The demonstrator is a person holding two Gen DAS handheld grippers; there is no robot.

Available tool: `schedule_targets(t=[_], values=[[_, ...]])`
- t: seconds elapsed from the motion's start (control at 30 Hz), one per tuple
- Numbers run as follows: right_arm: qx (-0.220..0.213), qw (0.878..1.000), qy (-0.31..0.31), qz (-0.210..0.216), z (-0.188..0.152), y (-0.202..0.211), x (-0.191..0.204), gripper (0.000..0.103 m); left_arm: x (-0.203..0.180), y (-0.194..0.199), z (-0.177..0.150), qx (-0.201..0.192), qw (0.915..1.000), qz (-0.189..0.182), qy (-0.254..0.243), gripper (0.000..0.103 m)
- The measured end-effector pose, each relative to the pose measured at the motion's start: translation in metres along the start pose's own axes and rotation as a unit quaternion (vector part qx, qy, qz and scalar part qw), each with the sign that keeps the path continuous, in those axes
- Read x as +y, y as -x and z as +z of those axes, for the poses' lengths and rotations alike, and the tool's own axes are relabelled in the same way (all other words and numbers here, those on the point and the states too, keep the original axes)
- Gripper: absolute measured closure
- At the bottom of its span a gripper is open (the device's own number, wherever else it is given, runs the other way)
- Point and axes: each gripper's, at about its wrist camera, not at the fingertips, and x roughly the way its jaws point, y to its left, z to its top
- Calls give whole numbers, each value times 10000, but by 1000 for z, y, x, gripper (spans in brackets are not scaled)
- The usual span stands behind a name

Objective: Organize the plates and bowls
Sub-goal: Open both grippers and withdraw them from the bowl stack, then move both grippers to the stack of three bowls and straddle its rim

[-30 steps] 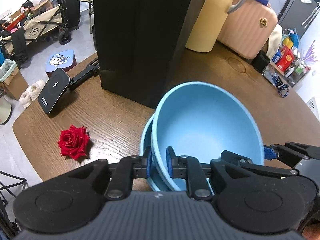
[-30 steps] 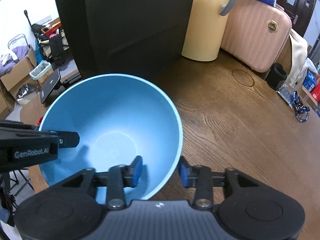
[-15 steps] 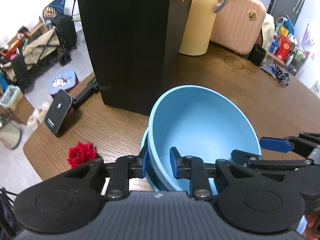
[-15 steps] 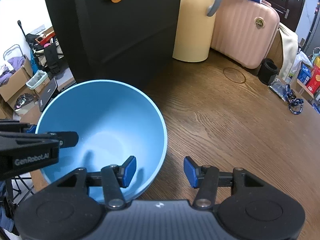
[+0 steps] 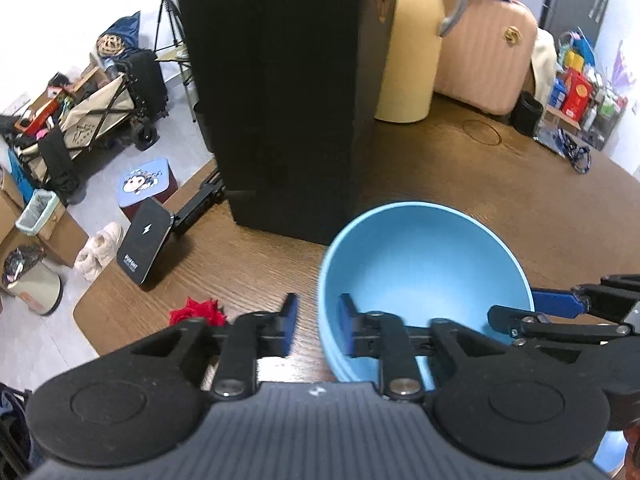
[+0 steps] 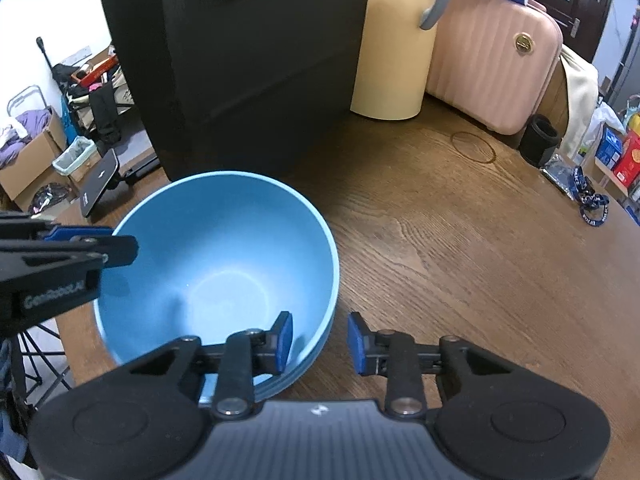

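A light blue bowl (image 5: 424,264) sits nested in a second blue bowl, whose edge (image 6: 308,368) peeks out below it, on the brown wooden table (image 6: 460,260). My left gripper (image 5: 318,320) straddles the bowl's left rim. Its jaws are opening, and one pad stands outside the wall and one inside, both clear of it. At the opposite rim, my right gripper (image 6: 320,338) also straddles the wall. Its jaws are closing, with a gap still showing on both sides. Each gripper shows at the edge of the other's view.
A tall black case (image 5: 280,80) stands just behind the bowls. A cream container (image 5: 408,60) and a pink suitcase (image 5: 488,48) are further back. A red rose (image 5: 196,310) and a black phone stand (image 5: 146,244) lie near the table's left edge. A blue lanyard (image 6: 592,204) lies far right.
The upper bowl has sunk from a tilt to sit level in the lower one. My left jaws have spread off its rim. The right jaws widened, then narrowed.
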Motion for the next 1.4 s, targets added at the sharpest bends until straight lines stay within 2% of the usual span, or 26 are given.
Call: schedule_targets(t=[0.03, 0.1, 0.13, 0.17, 0.2, 0.27, 0.3, 0.33, 0.47, 0.67, 0.93, 1.07, 1.4], values=[[-4, 10000, -34, 20, 0, 1, -1, 72, 5, 2, 0, -49, 10000, -31, 78, 62], [-23, 9999, -116, 49, 1, 5, -3, 63, 14, 9, -2, -194, 9995, -60, 222, 46], [-58, 9998, -171, 72, 0, 8, -4, 55, 18, 14, -4, -277, 9992, -78, 283, 42], [-109, 9997, -218, 91, 0, 12, -5, 47, 24, 18, -6, -377, 9986, -86, 358, 32], [-149, 9995, -246, 91, -1, 15, -6, 43, 28, 22, -9, -469, 9979, -78, 430, 20], [-213, 9993, -281, 75, -4, 22, -7, 24, 37, 30, -16, -673, 9959, -63, 607, 9], [-244, 9992, -297, 74, -5, 25, -8, 19, 42, 34, -20, -748, 9948, -58, 695, 3], [-271, 9991, -321, 76, -8, 28, -9, 11, 46, 38, -25, -836, 9934, -59, 782, 1], [-331, 9985, -432, 72, -21, 40, -11, 3, 53, 53, -45, -1165, 9885, 55, 962, 0], [-471, 9976, -515, 2, -50, 60, -9, 0, 49, 62, -76, -1250, 9884, 185, 845, 0], [-695, 9960, -532, -178, -92, 88, -14, 0, 52, 75, -121, -1173, 9850, 204, 1247, 0], [-736, 9942, -737, -273, -110, 99, -29, 0, 47, 85, -135, -1170, 9845, 307, 1267, 0], [-858, 9902, -1020, -420, -173, 142, -50, 0, 25, 119, -171, -810, 9884, 286, 1255, 0]])
